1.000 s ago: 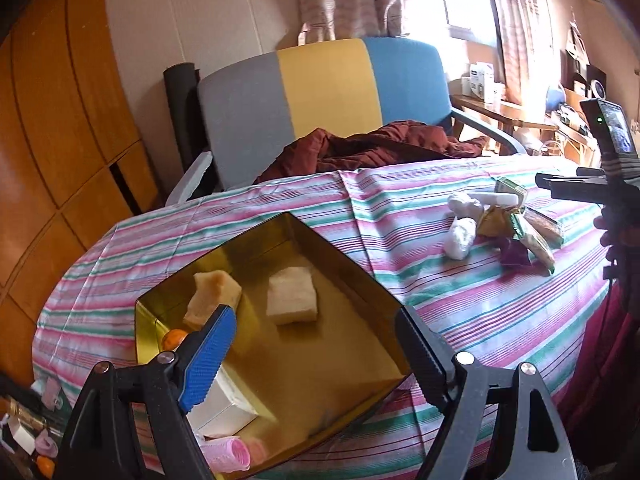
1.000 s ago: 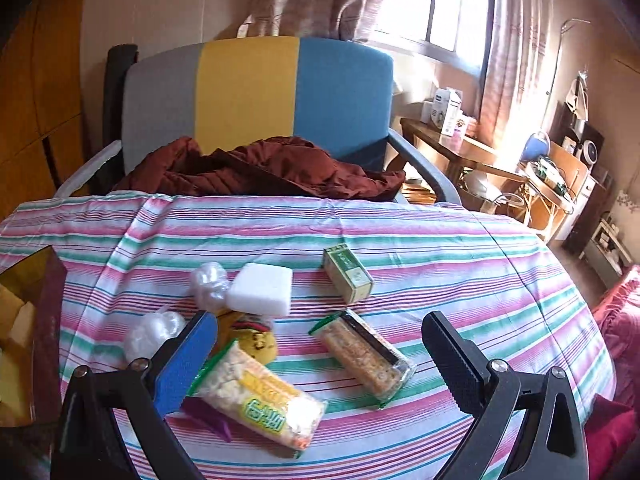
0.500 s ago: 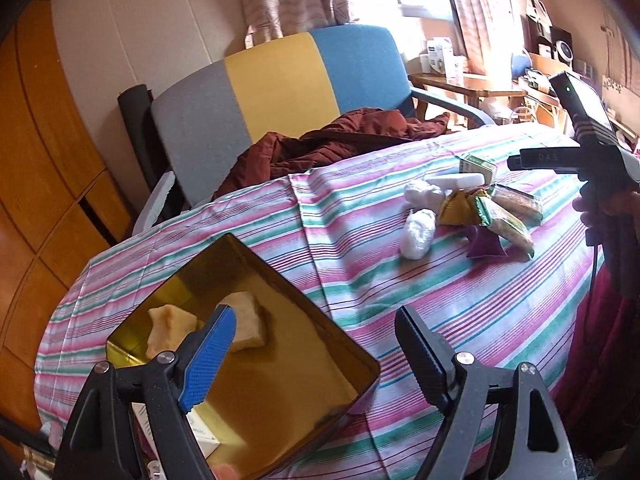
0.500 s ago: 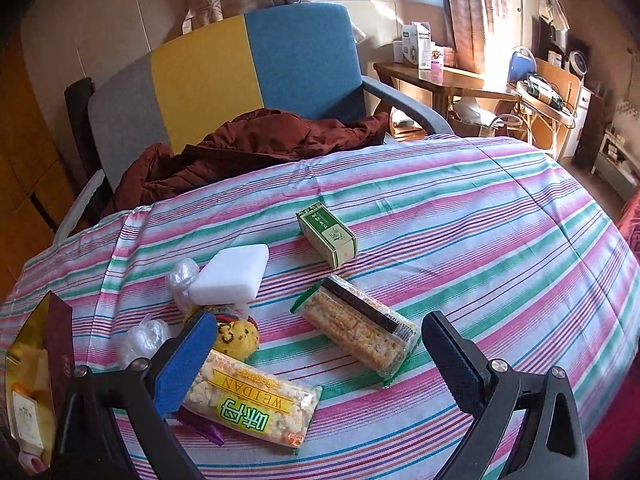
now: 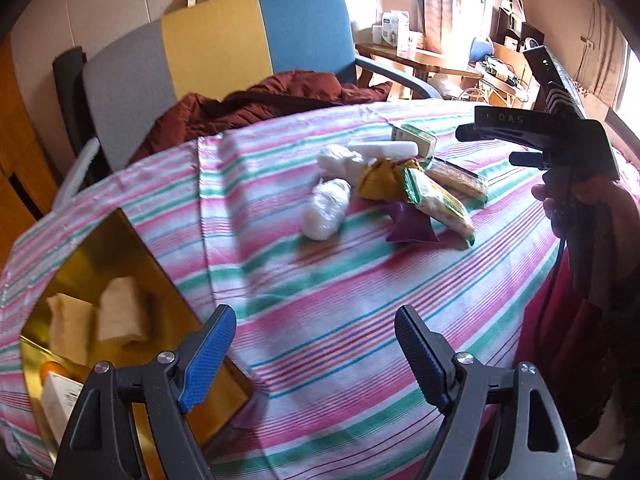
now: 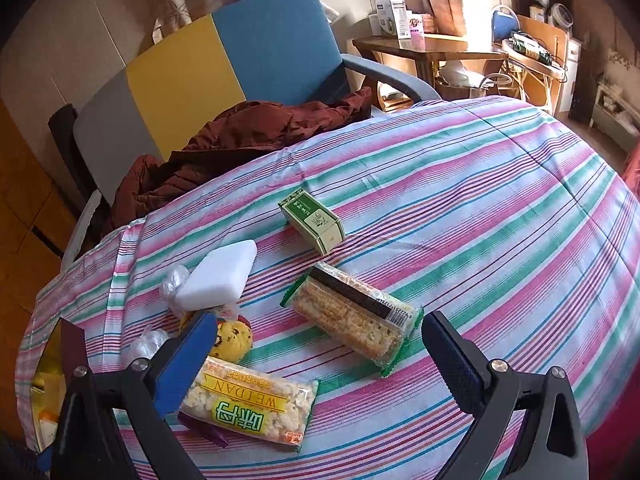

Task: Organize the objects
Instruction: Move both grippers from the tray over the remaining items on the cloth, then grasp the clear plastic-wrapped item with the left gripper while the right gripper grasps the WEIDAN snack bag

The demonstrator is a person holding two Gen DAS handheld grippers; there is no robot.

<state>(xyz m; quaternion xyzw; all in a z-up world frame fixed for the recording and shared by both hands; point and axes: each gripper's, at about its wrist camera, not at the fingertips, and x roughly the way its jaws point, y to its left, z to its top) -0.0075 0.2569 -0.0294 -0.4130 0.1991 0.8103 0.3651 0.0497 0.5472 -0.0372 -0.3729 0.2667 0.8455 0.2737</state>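
Left tongs (image 5: 316, 340) wide open and empty beside gold tin (image 5: 100, 264), right tongs (image 6: 316, 348) gaping, empty, over cracker pack (image 6: 352, 312) on table (image 6: 500, 216)

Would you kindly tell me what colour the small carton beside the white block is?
The small carton is green on top with pale cream sides, clearest in the right wrist view.

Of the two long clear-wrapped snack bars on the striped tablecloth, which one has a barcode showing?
The cracker bar with green-edged wrapper, lying between the fingers in the right wrist view; a barcode strip runs along its edge. The yellow "WEIDAN" puffed-rice bar shows none.
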